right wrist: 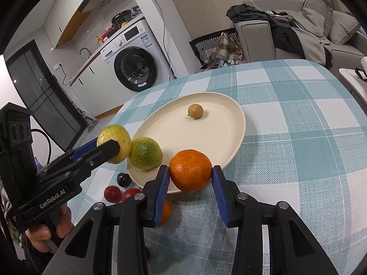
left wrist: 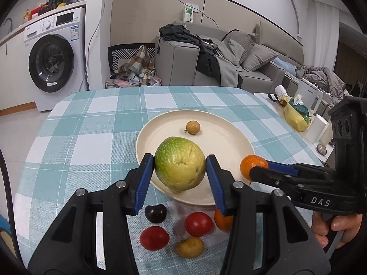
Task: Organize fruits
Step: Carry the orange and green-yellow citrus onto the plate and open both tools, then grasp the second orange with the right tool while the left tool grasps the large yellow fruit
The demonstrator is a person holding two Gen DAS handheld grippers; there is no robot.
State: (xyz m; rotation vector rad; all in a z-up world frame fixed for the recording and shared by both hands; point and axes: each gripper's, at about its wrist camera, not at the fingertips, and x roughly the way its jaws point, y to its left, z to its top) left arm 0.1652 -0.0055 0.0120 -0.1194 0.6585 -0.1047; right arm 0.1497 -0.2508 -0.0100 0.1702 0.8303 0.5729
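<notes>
A cream plate (left wrist: 220,135) (right wrist: 206,137) lies on the checked tablecloth with a small brown longan (left wrist: 193,127) (right wrist: 195,111) on it. My left gripper (left wrist: 180,174) is shut on a large green-yellow fruit (left wrist: 180,162) held over the plate's near rim. In the right wrist view this fruit (right wrist: 114,142) sits beside a second green fruit (right wrist: 145,153) on the rim. My right gripper (right wrist: 190,175) is shut on an orange tangerine (right wrist: 190,170) (left wrist: 252,166) at the plate's right edge.
Loose fruit lies in front of the plate: a dark plum (left wrist: 156,213), two red fruits (left wrist: 154,238) (left wrist: 198,224), a brown fruit (left wrist: 190,247), another tangerine (left wrist: 222,221). A side table with a kettle (left wrist: 309,96) stands at right.
</notes>
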